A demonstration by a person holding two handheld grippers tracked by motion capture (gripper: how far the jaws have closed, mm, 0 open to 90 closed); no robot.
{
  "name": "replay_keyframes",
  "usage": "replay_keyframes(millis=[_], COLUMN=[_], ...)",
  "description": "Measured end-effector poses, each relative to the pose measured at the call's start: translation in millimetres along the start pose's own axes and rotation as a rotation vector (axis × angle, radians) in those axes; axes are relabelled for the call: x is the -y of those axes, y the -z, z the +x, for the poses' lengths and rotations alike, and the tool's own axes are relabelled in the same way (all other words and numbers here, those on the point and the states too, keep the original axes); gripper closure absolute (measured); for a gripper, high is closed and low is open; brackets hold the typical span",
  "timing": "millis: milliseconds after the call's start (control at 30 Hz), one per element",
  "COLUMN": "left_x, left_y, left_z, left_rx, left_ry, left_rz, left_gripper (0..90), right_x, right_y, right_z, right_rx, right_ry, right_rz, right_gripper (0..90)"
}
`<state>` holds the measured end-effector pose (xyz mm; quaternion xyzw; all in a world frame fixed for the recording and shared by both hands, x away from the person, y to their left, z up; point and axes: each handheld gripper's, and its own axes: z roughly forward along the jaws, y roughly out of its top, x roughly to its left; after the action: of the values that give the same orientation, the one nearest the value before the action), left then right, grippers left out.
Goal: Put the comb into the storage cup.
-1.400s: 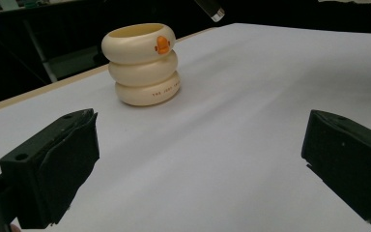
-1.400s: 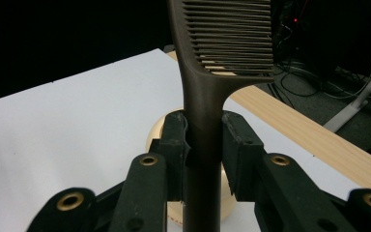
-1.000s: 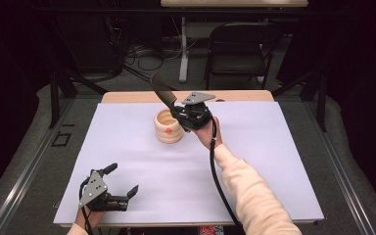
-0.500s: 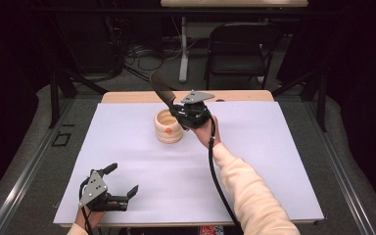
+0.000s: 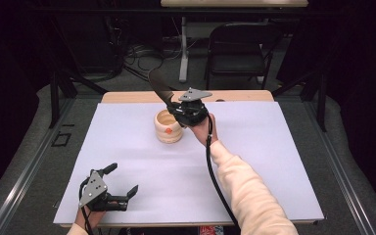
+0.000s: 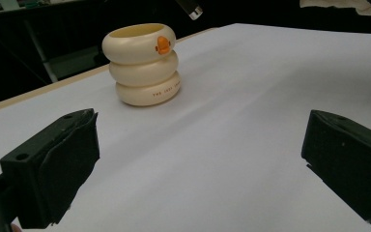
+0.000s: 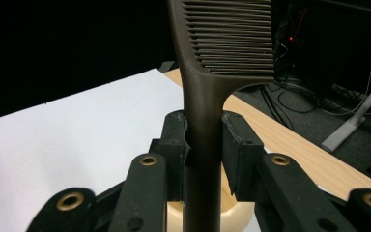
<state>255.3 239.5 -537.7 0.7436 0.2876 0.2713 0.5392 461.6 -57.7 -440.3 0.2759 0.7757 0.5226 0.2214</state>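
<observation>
One dark comb (image 7: 207,87) is the thing in hand — thin, stiff plastic, light, with fine teeth that could bend, so the bare handle is the place to hold it. The right gripper (image 7: 204,145) has its pads pressed on that handle, teeth upward, directly over the mouth of the cream ringed holder (image 5: 169,126) at the far middle of the white table (image 5: 274,161). Near left, the left gripper (image 5: 119,188) rests with jaws apart — nothing between them.
</observation>
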Motion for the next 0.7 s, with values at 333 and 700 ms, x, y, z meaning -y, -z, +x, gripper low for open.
replay_keyframes(millis=[333, 700], left_x=[0.0, 0.1], left_y=[0.1, 0.2], left_z=[0.1, 0.0], left_rx=[-0.001, 0.0], left_ry=[-0.002, -0.001], left_rz=[0.001, 0.002], left_gripper=[0.2, 0.2], right_x=[-5.7, -10.7], right_y=[-7.4, -15.9], right_z=[2.4, 3.4], right_rx=[-0.003, -0.006], right_ry=[0.012, 0.011], right_rz=[-0.02, -0.042], right_gripper=[72.2, 72.1])
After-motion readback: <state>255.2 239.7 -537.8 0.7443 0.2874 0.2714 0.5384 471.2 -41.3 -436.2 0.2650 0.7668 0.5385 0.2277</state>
